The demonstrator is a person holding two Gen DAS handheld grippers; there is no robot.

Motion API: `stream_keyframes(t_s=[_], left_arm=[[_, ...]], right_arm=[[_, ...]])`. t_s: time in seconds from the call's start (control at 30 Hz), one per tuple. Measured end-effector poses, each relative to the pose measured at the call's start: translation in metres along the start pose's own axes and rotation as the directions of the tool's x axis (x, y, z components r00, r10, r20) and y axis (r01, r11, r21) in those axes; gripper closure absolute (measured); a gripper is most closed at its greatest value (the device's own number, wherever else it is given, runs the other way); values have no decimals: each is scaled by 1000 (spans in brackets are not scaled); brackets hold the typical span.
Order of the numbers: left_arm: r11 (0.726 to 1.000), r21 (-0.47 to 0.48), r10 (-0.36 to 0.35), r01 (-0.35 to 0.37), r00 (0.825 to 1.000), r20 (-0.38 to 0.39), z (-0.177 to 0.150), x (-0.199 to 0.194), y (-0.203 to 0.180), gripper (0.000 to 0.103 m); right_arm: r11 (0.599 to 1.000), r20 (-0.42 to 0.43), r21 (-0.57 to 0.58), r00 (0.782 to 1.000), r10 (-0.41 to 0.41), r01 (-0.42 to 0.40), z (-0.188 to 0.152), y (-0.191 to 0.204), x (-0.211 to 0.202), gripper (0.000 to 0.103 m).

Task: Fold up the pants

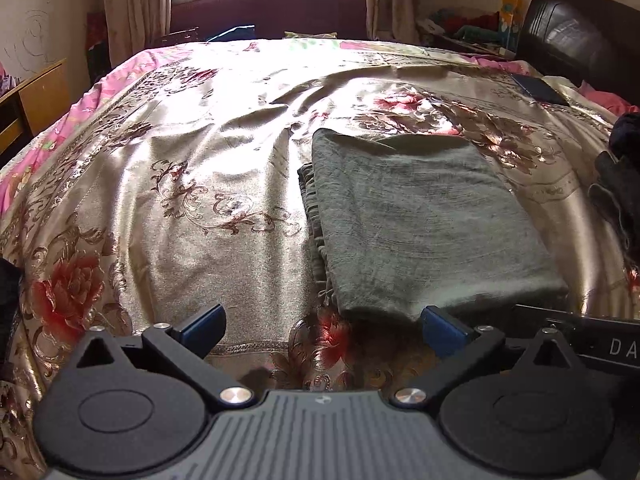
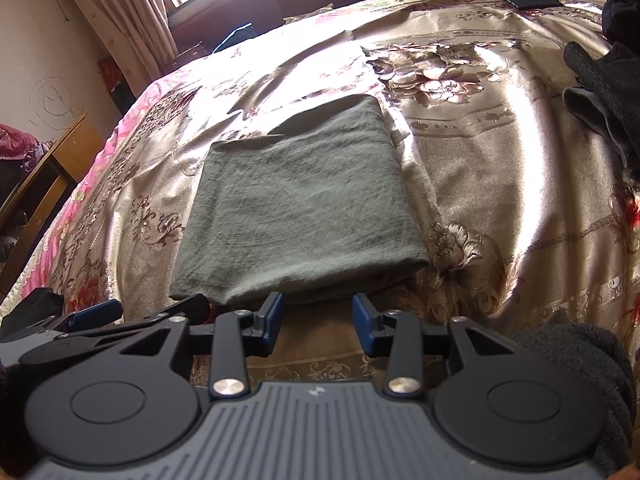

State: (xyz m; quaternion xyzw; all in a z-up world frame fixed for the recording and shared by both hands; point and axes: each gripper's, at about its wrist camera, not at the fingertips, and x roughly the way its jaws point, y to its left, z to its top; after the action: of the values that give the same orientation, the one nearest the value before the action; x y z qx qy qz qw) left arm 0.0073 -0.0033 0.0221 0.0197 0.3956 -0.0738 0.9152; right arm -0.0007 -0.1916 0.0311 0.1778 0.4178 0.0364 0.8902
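The grey-green pants [image 1: 416, 220] lie folded into a flat rectangle on the gold floral bedspread [image 1: 200, 200]. In the right wrist view the pants [image 2: 304, 204] lie straight ahead. My left gripper [image 1: 322, 328] is wide open and empty, above the bedspread at the pants' near left corner. My right gripper [image 2: 318, 312] is open and empty, just short of the pants' near edge. The left gripper also shows at the lower left of the right wrist view [image 2: 100, 312].
A dark phone [image 1: 538, 88] lies near the headboard [image 1: 580, 28] at the far right. Dark clothes [image 2: 608, 92] are heaped at the bed's right edge. A wooden desk [image 1: 36, 96] stands left of the bed. A window with curtains is beyond the bed.
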Motion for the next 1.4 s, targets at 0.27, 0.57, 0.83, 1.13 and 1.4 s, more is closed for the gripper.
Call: stream_keyframes(t_s=[0.27, 0.57, 0.83, 1.13, 1.4], left_arm=[[1000, -23, -10, 10, 1000, 2, 1, -1, 4, 0], [1000, -25, -8, 8, 1000, -2, 1, 0, 4, 0], [1000, -26, -7, 7, 1000, -4, 1, -1, 5, 0], [1000, -30, -7, 7, 1000, -8, 0, 0, 5, 0], [1000, -26, -1, 1, 1000, -6, 0, -1, 4, 0]], right_arm=[[1000, -17, -19, 1000, -8, 7, -1, 3, 3, 63], [1000, -20, -24, 1000, -8, 8, -2, 4, 4, 63], [1000, -21, -24, 1000, -8, 7, -2, 4, 4, 63], [1000, -22, -23, 1000, -8, 8, -2, 4, 4, 63], [1000, -22, -25, 1000, -9, 8, -3, 4, 5, 63]])
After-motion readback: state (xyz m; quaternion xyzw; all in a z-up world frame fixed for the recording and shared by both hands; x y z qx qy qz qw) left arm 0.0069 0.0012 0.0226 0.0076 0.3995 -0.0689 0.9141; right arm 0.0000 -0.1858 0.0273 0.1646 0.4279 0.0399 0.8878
